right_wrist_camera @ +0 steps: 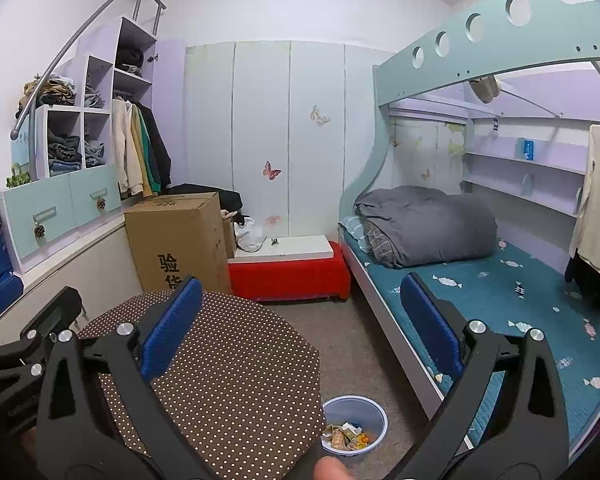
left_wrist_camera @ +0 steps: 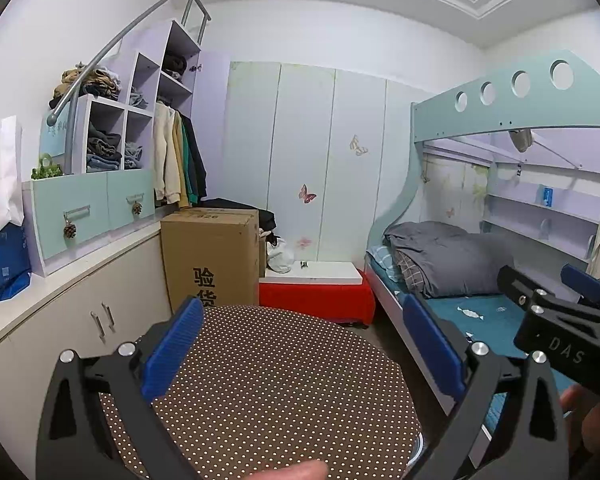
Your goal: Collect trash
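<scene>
A round table with a brown polka-dot cloth (left_wrist_camera: 268,392) fills the foreground; it also shows in the right wrist view (right_wrist_camera: 228,364). A grey-blue bin (right_wrist_camera: 354,430) with paper scraps and wrappers inside stands on the floor between the table and the bed. My left gripper (left_wrist_camera: 304,352) is open and empty, held above the table. My right gripper (right_wrist_camera: 300,332) is open and empty, held above the table's right edge. The right gripper shows in the left wrist view (left_wrist_camera: 556,308) at far right. The left gripper's body (right_wrist_camera: 24,344) shows at the left of the right wrist view.
A bunk bed (right_wrist_camera: 500,292) with a teal sheet and a grey duvet (right_wrist_camera: 424,224) lines the right side. A cardboard box (right_wrist_camera: 176,240), a red bench (right_wrist_camera: 288,272) and a counter with cabinets (left_wrist_camera: 80,288) stand left and behind.
</scene>
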